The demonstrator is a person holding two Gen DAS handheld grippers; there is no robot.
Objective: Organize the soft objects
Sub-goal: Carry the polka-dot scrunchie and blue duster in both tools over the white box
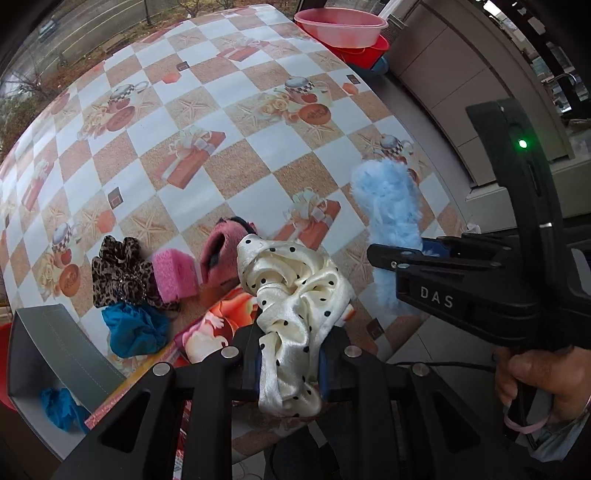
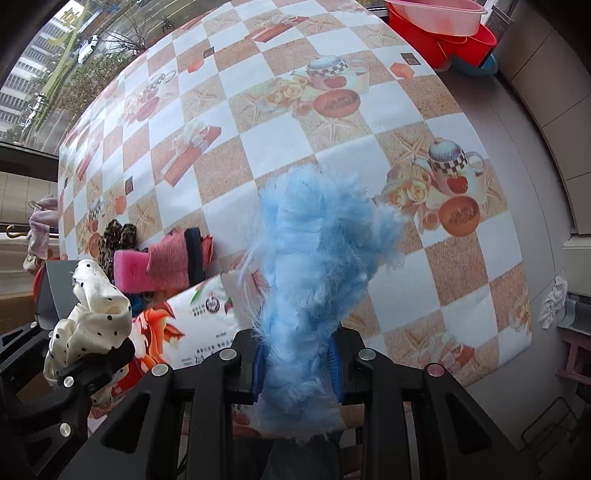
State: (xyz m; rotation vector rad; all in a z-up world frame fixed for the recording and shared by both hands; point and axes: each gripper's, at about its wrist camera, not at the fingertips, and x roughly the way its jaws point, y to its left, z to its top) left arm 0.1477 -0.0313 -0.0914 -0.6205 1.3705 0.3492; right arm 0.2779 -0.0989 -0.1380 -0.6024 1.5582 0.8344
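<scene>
My left gripper is shut on a cream polka-dot scrunchie and holds it above the near table edge. My right gripper is shut on a fluffy light-blue piece; both also show in the other view, the blue piece to the right, the scrunchie to the left. On the table lie a leopard scrunchie, a blue scrunchie, a pink sponge and a pink furry item. A grey box at lower left holds a blue cloth.
The checkered table stretches away. Stacked pink and red basins stand at its far right corner. A printed packet lies at the near edge. Floor and cabinets are to the right.
</scene>
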